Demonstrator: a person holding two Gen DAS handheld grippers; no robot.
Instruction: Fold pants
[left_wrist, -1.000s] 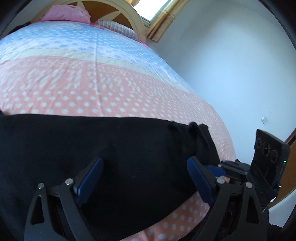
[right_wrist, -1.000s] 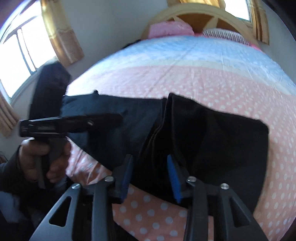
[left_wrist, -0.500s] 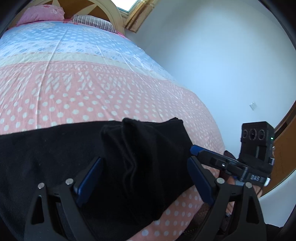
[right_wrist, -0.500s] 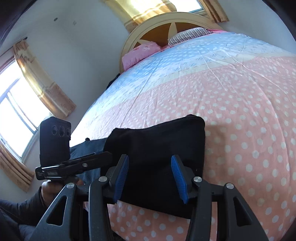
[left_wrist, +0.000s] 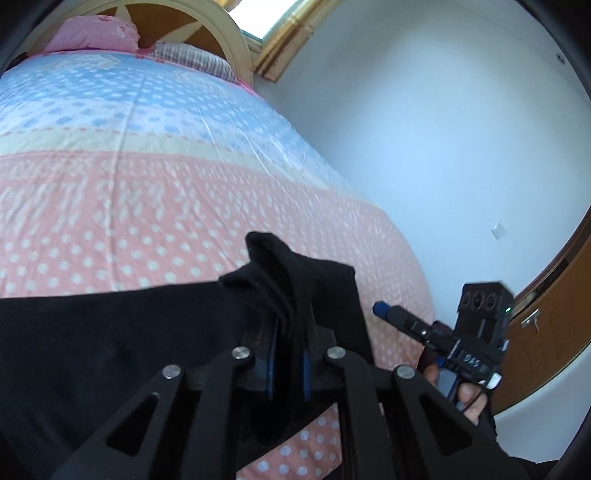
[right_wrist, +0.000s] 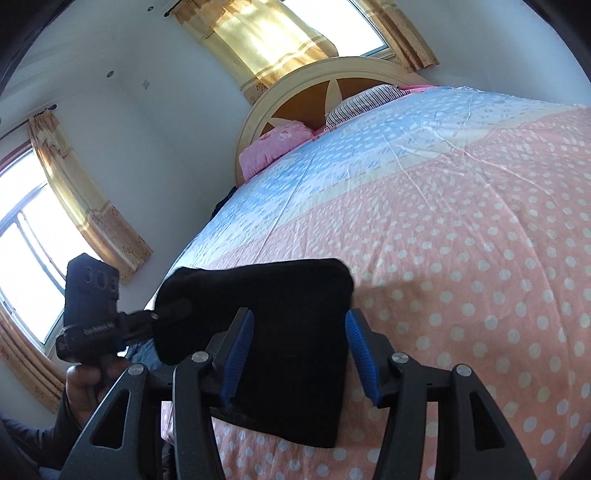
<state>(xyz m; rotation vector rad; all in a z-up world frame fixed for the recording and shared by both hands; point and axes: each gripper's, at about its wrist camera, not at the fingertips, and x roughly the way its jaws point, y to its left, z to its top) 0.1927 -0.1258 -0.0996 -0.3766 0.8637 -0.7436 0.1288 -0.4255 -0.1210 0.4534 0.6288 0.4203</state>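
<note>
The left gripper (left_wrist: 288, 360) is closing, pinching a fold of the black pants (left_wrist: 110, 332). The right gripper (right_wrist: 301, 350) is opening astride them on the bed (right_wrist: 461, 221).

Left wrist view, right gripper (left_wrist: 380, 307): on the side of its body you see pale lettering that looks like "DAS" (small and tilted, so you cannot be sure of it).
Right wrist view, left gripper (right_wrist: 177, 308): along its body runs a line of pale print, too blurred for you to read.
Bedspread (right_wrist: 461, 206): only dots and patterns, no words.
Pink pillow (right_wrist: 275, 146): a flower print, no lettering you can make out.
Wall (left_wrist: 443, 147): a small white plate (unmarked, as far as you can tell).
</note>
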